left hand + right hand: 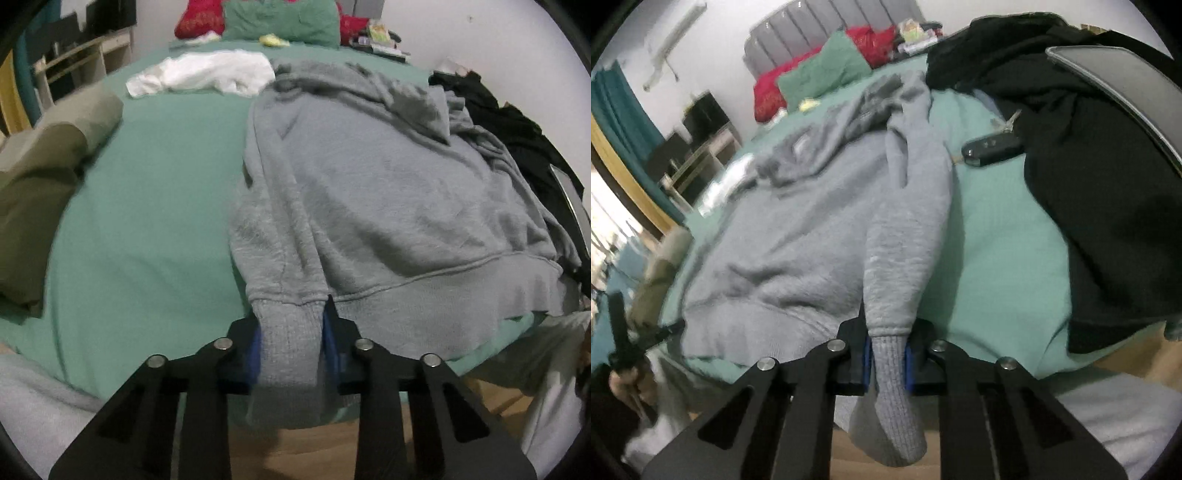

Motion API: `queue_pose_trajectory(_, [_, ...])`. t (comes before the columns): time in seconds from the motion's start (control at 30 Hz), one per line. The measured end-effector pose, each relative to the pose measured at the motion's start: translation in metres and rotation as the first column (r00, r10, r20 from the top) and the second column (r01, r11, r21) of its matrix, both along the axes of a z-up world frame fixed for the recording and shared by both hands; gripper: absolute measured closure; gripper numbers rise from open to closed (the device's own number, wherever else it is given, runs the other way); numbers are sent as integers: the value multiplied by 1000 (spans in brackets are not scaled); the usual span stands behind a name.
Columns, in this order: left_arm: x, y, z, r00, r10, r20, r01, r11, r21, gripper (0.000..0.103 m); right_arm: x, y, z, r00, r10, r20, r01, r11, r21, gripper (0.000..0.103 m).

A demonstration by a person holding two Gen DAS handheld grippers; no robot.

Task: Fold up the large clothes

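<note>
Two black grippers pinch one grey fleece sweatshirt that lies spread on the green bedsheet, its hem at the near edge. On the far left sit olive folded cloth and, farther back, a crumpled white garment. The left gripper clamps the ribbed left sleeve cuff between its blue pads. The right gripper squeezes the ribbed right sleeve cuff, the sleeve stretching away from it. Right of that sleeve lie a black car key fob and a heap of black clothing.
</note>
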State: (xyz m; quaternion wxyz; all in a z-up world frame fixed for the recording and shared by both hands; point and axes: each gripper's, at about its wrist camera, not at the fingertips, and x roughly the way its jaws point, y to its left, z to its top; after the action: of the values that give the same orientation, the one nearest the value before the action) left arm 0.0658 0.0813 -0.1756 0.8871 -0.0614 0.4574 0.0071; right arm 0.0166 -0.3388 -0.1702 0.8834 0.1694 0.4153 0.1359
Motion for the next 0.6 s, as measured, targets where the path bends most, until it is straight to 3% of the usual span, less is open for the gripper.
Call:
queue_pose_trajectory(0.13, [-22,8,40,990,43,137,-37,998,-44,78,-17,1,23,995,14,96,-15,1000,8,93])
queue_pose_trajectory(0.37, [-55,15,70,986,52,160,-27,987,-158,80,-45,-17,43,992,-12,128,-13,982,189,94])
queue_pose_trajectory(0.6, [-81,7,101,977,47,207,-3,978,-210,83,-70,-20,68,984,-14,178,-23,979,202,94])
